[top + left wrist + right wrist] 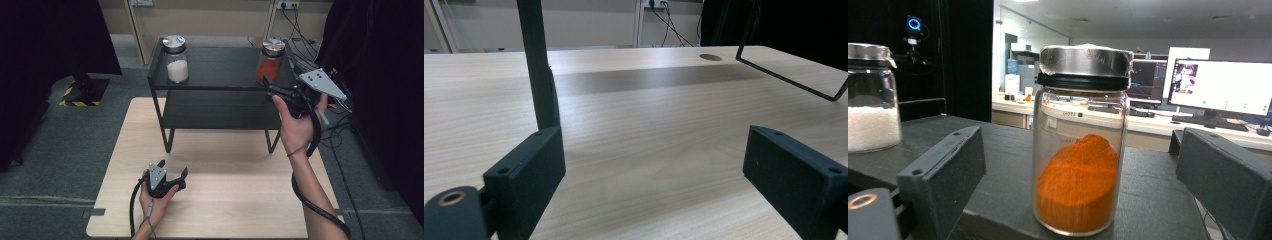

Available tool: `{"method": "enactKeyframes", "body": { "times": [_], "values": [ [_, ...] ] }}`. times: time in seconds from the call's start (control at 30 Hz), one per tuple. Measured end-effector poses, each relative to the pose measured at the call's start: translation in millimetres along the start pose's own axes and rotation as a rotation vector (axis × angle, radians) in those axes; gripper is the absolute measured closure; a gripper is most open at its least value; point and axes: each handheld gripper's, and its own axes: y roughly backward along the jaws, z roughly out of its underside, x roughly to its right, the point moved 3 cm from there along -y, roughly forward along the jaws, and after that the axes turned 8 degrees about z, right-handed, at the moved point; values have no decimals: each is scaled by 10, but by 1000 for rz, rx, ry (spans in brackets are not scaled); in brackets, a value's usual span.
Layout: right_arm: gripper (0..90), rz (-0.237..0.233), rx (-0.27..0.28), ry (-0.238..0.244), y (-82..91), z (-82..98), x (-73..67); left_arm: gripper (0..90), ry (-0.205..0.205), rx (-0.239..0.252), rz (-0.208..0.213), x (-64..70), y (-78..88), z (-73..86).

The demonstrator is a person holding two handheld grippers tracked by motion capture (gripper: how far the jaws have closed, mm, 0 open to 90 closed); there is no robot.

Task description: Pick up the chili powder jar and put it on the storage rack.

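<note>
The orange jar (1080, 145) stood on the rack's (220, 70) top shelf at two o'clock, between the right gripper's (267, 85) spread, untouching jaws. Closing squarely below the lid seemed wisest. The left gripper (172, 170) rested spread, empty, at seven o'clock.

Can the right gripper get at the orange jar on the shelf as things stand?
Probably yes. The right gripper is level with the orange jar, its jaws open wider than the jar, which stands centred ahead of them. Nothing lies between, and the white jar stands well aside.

black two-jaw tools (173, 172), grey three-cornered plates with screws, thick black cables, bare forearms
</note>
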Motion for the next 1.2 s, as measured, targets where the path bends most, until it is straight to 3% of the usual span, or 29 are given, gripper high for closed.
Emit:
{"method": "enactKeyframes", "body": {
  "times": [0.4,0.77,1.2],
  "values": [
    [55,-20,16,-10,260,177,33,95,2,4,-1,-1,5,6],
    [51,-23,10,-19,499,451,90,95,3,6,-4,6,9,9],
    [47,-33,-6,-40,646,744,121,94,10,7,-6,3,11,10]
  ]
}}
